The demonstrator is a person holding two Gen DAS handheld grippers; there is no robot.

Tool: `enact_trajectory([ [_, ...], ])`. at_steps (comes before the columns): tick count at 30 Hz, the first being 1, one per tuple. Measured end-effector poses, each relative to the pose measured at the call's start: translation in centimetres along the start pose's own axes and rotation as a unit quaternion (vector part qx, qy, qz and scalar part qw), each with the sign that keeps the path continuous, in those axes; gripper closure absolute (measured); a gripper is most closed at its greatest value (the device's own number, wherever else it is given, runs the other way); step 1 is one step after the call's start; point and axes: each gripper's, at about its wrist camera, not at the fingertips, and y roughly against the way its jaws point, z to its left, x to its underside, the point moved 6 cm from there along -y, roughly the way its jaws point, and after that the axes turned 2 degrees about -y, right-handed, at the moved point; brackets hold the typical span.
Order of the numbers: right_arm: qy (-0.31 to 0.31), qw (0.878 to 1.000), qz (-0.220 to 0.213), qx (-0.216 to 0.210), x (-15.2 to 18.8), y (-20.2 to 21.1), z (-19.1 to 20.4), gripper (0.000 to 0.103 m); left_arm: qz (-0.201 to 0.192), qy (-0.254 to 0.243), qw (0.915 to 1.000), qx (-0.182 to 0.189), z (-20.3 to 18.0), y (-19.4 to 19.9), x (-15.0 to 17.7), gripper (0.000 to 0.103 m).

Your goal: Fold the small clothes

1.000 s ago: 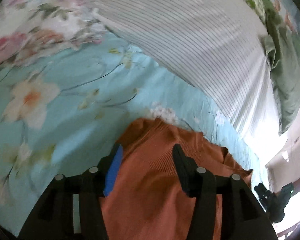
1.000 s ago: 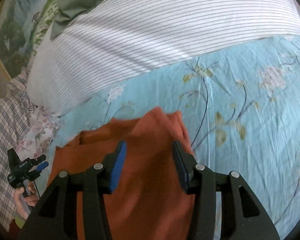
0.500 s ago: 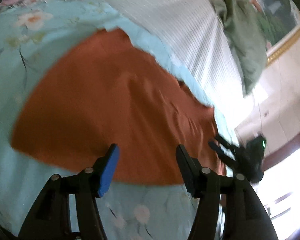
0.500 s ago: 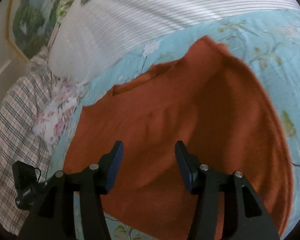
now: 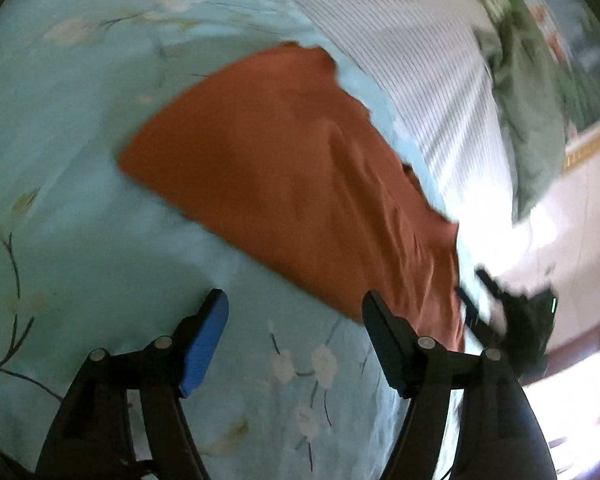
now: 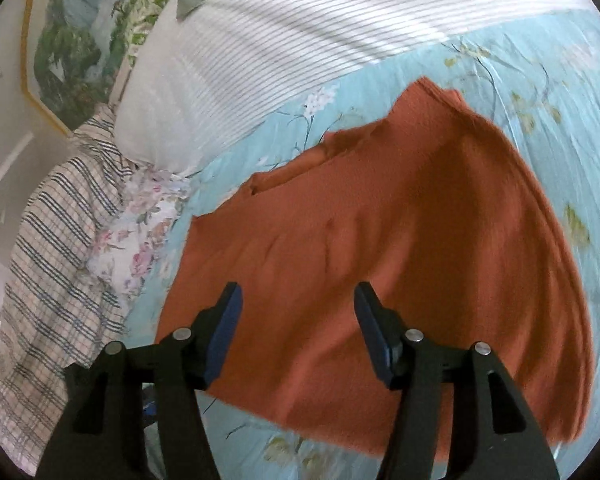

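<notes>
Orange garment point(image 6: 380, 248) on floral bedsheet point(image 5: 79, 200); both hand-held grippers opening, empty

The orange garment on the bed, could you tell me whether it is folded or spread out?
Spread out: the orange garment lies wide and mostly flat on the floral bedsheet, with only small wrinkles and one doubled edge.

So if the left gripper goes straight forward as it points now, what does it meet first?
Probably the floral bedsheet, just short of the orange garment; the opening left gripper holds nothing.
</notes>
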Motion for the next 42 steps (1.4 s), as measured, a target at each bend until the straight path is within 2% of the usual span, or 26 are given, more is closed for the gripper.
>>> enact_trajectory([
  [2, -0.003, 1.0, 0.004, -0.003, 1.3, 0.9, 0.4, 0.044, -0.02, 0.012, 0.9997, -0.001, 0.4, -0.1, -0.6, 0.033],
  [5, -0.002, 1.0, 0.006, -0.006, 2.5, 2.2, 1.0, 0.043, -0.047, 0.016, 0.9985, -0.024, 0.8, -0.9, -2.1, 0.033],
  [11, 0.003, 1.0, 0.006, 0.002, 3.2, 3.7, 1.2, 0.043, -0.088, 0.066, 0.9933, -0.037, 2.2, -2.2, -6.2, 0.035],
  [13, -0.003, 1.0, 0.001, 0.004, 3.0, 4.2, 0.8, 0.043, -0.093, 0.062, 0.9928, -0.045, 2.3, -2.8, -7.5, 0.043],
  [14, -0.006, 1.0, -0.001, 0.004, 2.9, 4.4, 0.6, 0.043, -0.09, 0.058, 0.9931, -0.047, 2.3, -3.0, -7.9, 0.061],
  [15, -0.007, 1.0, -0.001, 0.005, 2.6, 4.5, 0.4, 0.043, -0.083, 0.053, 0.9941, -0.046, 2.1, -3.2, -8.3, 0.085],
  [16, -0.007, 1.0, -0.002, 0.007, 2.4, 4.6, 0.2, 0.043, -0.076, 0.043, 0.9953, -0.041, 1.6, -3.4, -8.5, 0.09],
  [18, -0.006, 1.0, -0.003, 0.004, 1.6, 4.7, -0.3, 0.043, -0.084, 0.007, 0.9951, -0.052, -0.1, -2.9, -8.9, 0.091],
  [22, -0.017, 1.0, 0.016, -0.01, -0.7, 3.6, -1.5, 0.043, -0.095, -0.122, 0.9858, -0.065, -7.1, -2.3, -8.3, 0.093],
  [24, -0.027, 0.999, 0.031, -0.034, -1.8, 2.6, -1.7, 0.043, -0.09, -0.185, 0.9766, -0.061, -11.0, -2.9, -7.1, 0.093],
  [26, -0.031, 0.997, 0.05, -0.052, -3.1, 1.2, -1.8, 0.039, -0.08, -0.255, 0.9612, -0.069, -14.6, -4.3, -5.2, 0.093],
  [27, -0.031, 0.996, 0.059, -0.059, -3.6, 0.6, -1.7, 0.036, -0.075, -0.304, 0.946, -0.083, -16.6, -5.6, -3.7, 0.093],
  [28, -0.032, 0.995, 0.067, -0.067, -4.1, -0.1, -1.6, 0.03, -0.073, -0.336, 0.9343, -0.095, -17.6, -6.4, -2.6, 0.093],
  [29, -0.036, 0.993, 0.079, -0.082, -4.6, -1.0, -1.5, 0.026, -0.067, -0.376, 0.9172, -0.113, -18.5, -7.6, -1.0, 0.093],
  [32, -0.035, 0.988, 0.115, -0.096, -5.3, -3.9, -0.9, 0.025, -0.049, -0.439, 0.8856, -0.144, -19.1, -10.6, 2.1, 0.093],
  [35, -0.02, 0.984, 0.153, -0.092, -5.5, -7.2, 0.0, 0.025, -0.049, -0.472, 0.8652, -0.163, -18.7, -11.4, 3.7, 0.093],
  [36, -0.016, 0.982, 0.168, -0.089, -5.4, -8.3, 0.2, 0.025, -0.053, -0.481, 0.8595, -0.165, -18.8, -11.4, 3.9, 0.093],
  [38, -0.008, 0.979, 0.185, -0.083, -5.8, -11.0, 0.9, 0.025, -0.056, -0.49, 0.8543, -0.164, -18.7, -11.1, 3.9, 0.093],
  [40, -0.009, 0.975, 0.196, -0.101, -6.4, -13.5, 1.6, 0.025, -0.055, -0.491, 0.8545, -0.159, -18.8, -11.1, 3.8, 0.093],
  [42, -0.015, 0.974, 0.207, -0.096, -6.7, -15.5, 1.7, 0.028, -0.054, -0.491, 0.8557, -0.155, -18.8, -10.9, 3.8, 0.093],
])
